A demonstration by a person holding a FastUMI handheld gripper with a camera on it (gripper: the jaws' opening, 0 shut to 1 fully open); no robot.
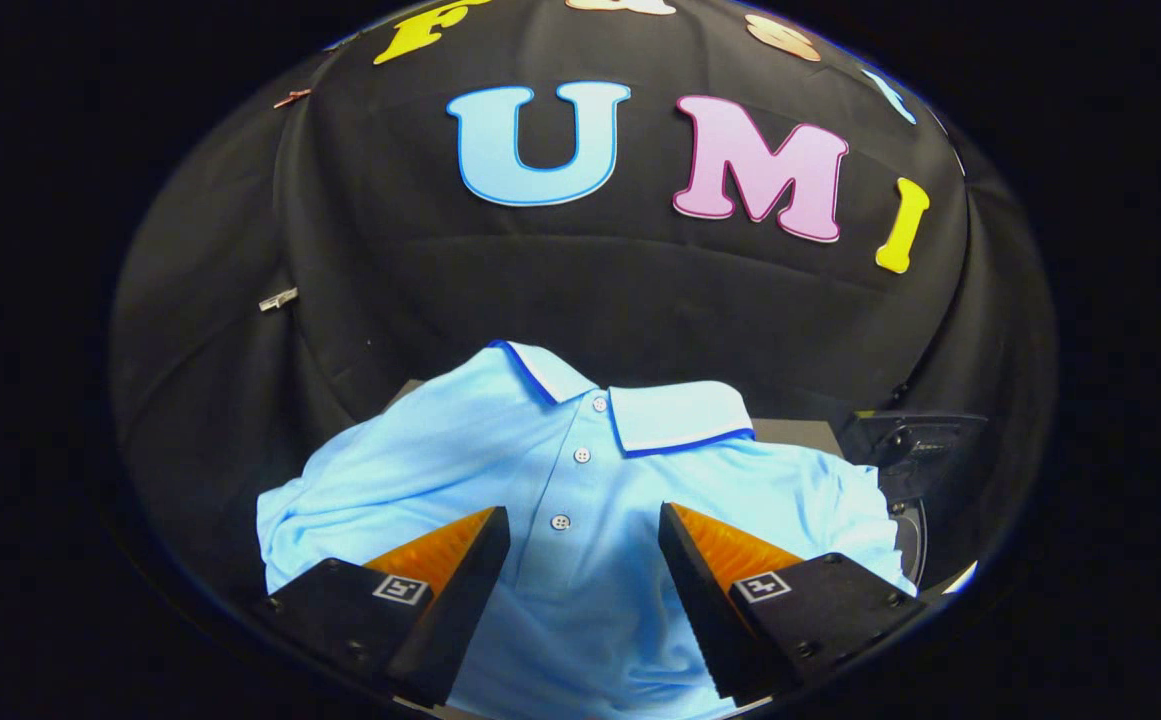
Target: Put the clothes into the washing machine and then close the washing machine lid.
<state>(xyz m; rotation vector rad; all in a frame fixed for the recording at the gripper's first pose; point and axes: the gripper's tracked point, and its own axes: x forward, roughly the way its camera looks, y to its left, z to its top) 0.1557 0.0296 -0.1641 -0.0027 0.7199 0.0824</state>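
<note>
A light blue polo shirt (pixel 500 460) with a white collar edged in dark blue lies spread out just under and ahead of my fingers. Its button placket runs between them. My gripper (pixel 585 530) is open, the fingers standing apart over the shirt's chest with only flat cloth between them. Whether the fingertips touch the fabric is unclear. To the right of the shirt, a dark machine part with a round rim (pixel 915 480) shows, partly hidden by the shirt's right sleeve.
The shirt rests on a grey surface (pixel 800 432) whose far edge shows behind the collar. Black cloth walls the booth closely behind and on both sides.
</note>
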